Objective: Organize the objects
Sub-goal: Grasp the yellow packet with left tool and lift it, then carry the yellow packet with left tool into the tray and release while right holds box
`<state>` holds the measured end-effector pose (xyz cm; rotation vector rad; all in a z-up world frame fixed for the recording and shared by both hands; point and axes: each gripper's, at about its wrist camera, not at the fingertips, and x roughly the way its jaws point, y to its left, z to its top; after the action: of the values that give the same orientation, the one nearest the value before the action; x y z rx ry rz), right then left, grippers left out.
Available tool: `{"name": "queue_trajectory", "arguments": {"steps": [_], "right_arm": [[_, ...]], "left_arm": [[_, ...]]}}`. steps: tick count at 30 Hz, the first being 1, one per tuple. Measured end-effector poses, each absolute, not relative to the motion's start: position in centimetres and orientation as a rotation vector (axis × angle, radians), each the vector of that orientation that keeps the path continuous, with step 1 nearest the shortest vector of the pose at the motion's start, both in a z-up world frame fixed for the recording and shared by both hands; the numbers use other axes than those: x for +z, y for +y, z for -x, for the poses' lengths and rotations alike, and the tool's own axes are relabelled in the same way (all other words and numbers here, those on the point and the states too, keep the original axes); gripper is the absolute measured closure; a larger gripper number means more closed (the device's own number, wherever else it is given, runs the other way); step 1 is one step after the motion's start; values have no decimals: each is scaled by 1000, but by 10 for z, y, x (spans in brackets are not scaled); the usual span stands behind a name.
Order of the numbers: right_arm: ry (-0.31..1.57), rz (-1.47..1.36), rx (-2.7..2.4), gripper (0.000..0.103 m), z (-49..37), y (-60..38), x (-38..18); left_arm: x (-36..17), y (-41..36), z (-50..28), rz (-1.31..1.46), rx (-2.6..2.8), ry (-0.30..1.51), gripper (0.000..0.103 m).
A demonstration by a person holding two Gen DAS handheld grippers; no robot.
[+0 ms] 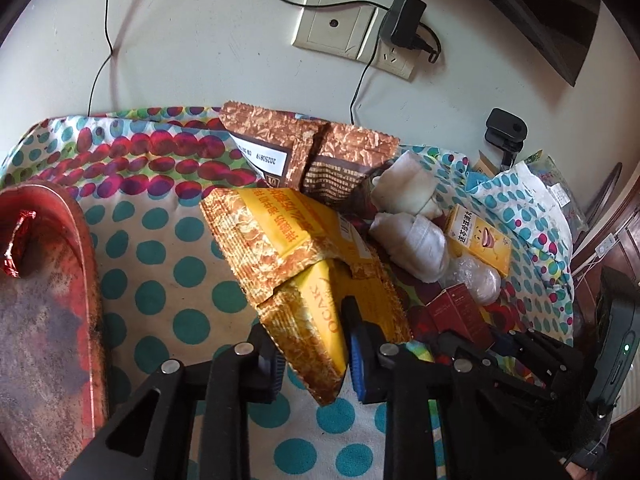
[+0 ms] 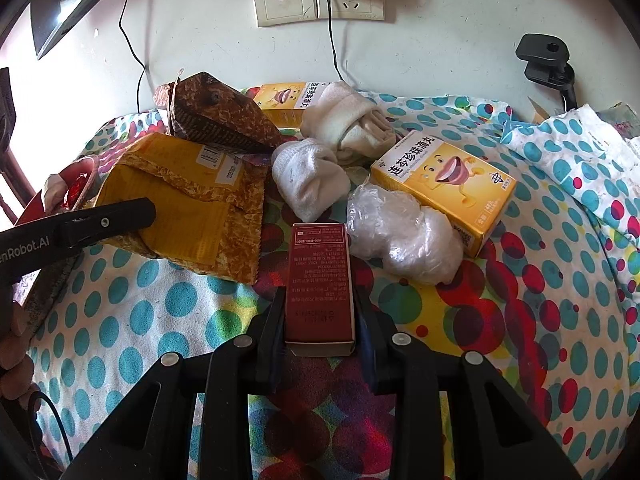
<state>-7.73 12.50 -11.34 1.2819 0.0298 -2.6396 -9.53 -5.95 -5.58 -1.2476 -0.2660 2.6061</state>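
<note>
Left gripper (image 1: 314,350): I have it clamped on the yellow crinkle-edged foil snack pouch (image 1: 308,280), twelve o'clock of my jaws.
Right gripper (image 2: 320,320): I hold the dark red slim carton (image 2: 319,284).
Done: little, I judge.
Left: white rolled socks (image 2: 310,178), yellow cartoon-face box (image 2: 444,184), brown foil pouch (image 2: 218,114), clear plastic bundle (image 2: 404,236) lie jumbled on the polka-dot cloth (image 2: 540,300).

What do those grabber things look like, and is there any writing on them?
Each hand-held gripper, left and right, is black plastic with angular linkage bars joined by round silver pins. The left one's fingers carry blue ribbed pads. White lettering ending in "Robot.AI" runs along the left gripper's body in the right wrist view. A thin black cable loops beneath it, and a small green light glows on the right gripper's body.
</note>
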Motion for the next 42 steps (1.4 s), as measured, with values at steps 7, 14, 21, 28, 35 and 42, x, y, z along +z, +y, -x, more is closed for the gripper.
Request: {"name": "queue_trajectory", "arguments": {"steps": [7, 14, 21, 28, 35, 42], "right_arm": [[63, -1286, -2650, 74, 78, 123, -113], [100, -1292, -2661, 74, 78, 120, -113], [122, -1296, -2667, 75, 80, 116, -112], [121, -1296, -2666, 75, 80, 115, -111], [123, -1296, -2667, 75, 80, 116, -111], [124, -1296, -2668, 75, 80, 115, -111]], "left_arm": [[-35, -62, 63, 1158, 2686, -98, 82], [-16, -75, 39, 1077, 2741, -63, 83], [1, -86, 23, 1008, 2772, -76, 84], [20, -96, 17, 961, 2799, -74, 84], [37, -117, 13, 921, 2853, -122, 84], [52, -145, 10, 889, 2913, -179, 84]]}}
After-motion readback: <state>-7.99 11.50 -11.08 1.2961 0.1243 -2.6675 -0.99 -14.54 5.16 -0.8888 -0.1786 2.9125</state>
